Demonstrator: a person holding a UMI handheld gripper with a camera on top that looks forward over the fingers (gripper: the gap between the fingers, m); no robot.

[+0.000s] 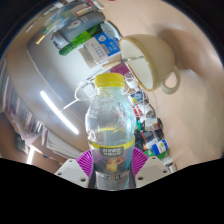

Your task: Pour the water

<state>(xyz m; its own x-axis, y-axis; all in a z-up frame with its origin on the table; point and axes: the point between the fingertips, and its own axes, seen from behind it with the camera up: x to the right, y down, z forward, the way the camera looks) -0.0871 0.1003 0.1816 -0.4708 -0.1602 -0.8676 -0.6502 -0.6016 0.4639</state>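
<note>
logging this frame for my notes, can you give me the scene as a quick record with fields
held item: clear bottle with yellow cap, between the fingers
gripper: shut on the bottle, purple pads against its labelled lower part
bottle pose: tilted, cap aimed toward the cup
target: cream cup with handle, beyond the cap
contact: bottle and cup apart
water stream: none visible
background: cluttered shelves, blurred

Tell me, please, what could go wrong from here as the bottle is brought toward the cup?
The yellow cap looks still on the bottle, so tilting may pour nothing. The tool grips low on the bottle, around its purple label, so it might swing or slip. The view is steeply tilted and the white cup sits off to one side, so water could miss it.
</note>
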